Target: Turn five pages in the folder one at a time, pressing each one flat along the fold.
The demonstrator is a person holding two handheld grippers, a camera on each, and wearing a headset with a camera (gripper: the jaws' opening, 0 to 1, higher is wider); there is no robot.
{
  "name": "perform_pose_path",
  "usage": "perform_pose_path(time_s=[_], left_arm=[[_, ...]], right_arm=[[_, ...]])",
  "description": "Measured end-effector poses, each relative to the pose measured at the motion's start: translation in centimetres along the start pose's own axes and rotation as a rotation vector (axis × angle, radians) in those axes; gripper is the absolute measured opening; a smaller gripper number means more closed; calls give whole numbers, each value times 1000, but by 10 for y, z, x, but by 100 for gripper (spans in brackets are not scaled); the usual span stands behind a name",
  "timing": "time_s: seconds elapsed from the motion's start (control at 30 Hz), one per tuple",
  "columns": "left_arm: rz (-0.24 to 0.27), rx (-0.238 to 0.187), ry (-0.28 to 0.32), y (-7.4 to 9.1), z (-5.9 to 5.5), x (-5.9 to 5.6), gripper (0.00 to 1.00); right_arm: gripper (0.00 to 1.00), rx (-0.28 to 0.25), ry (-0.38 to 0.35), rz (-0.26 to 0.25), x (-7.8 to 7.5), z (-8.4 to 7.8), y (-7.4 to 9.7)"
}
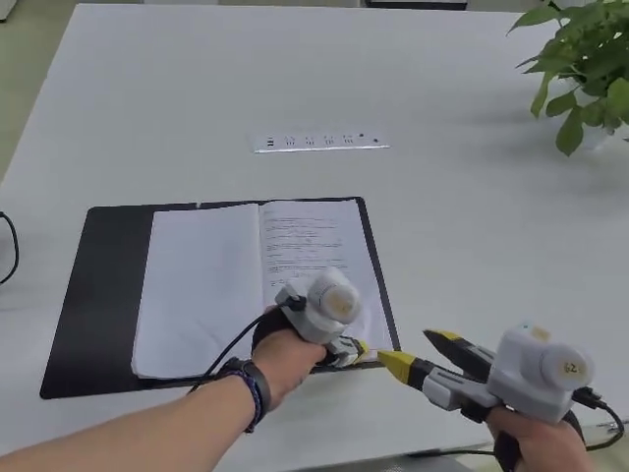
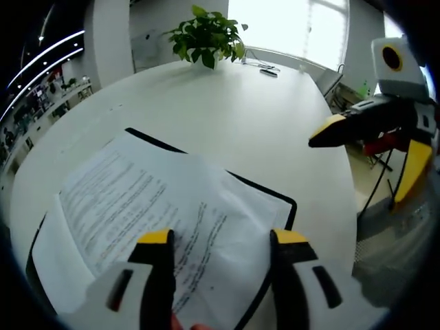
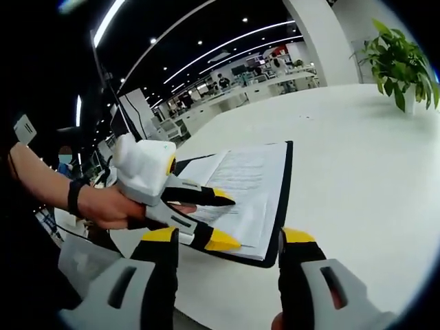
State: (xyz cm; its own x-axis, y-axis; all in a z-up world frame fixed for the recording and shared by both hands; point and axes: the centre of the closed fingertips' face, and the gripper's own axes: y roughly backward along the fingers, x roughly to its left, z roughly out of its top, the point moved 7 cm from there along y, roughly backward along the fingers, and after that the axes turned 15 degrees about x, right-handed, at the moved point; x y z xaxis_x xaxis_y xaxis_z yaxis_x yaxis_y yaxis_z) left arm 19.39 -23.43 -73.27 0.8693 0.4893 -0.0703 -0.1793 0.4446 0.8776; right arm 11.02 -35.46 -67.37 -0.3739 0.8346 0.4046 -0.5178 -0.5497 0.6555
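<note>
A black folder [image 1: 103,295] lies open on the white table, with a blank left page [image 1: 197,285] and a printed right page [image 1: 314,246]. My left gripper [image 1: 356,349] is at the right page's near right corner. In the left gripper view it [image 2: 221,237] stands open with the printed page [image 2: 137,199] under and between its yellow tips. The right gripper view shows one of its jaws on the page and the other by the folder's near edge [image 3: 271,258]. My right gripper [image 1: 415,351] hovers open just right of the folder, holding nothing.
A potted plant [image 1: 580,59] stands at the far right corner of the table. A power socket panel [image 1: 319,142] is set into the table beyond the folder. A dark cable [image 1: 8,246] loops at the left edge. The table edge runs close below the folder.
</note>
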Motion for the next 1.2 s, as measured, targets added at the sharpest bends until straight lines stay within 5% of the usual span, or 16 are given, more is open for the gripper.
perform_pose_path(time_s=[0.4,0.7,1.2], left_arm=[[-17,7,-5,2,0,0,56],[-21,2,21,2,0,-1,56],[-71,-1,64,16,-18,-8,61]], right_arm=[[48,8,-58,72,-28,13,-42],[46,62,-46,133,-27,15,-67],[27,8,-216,210,-25,-6,-65]])
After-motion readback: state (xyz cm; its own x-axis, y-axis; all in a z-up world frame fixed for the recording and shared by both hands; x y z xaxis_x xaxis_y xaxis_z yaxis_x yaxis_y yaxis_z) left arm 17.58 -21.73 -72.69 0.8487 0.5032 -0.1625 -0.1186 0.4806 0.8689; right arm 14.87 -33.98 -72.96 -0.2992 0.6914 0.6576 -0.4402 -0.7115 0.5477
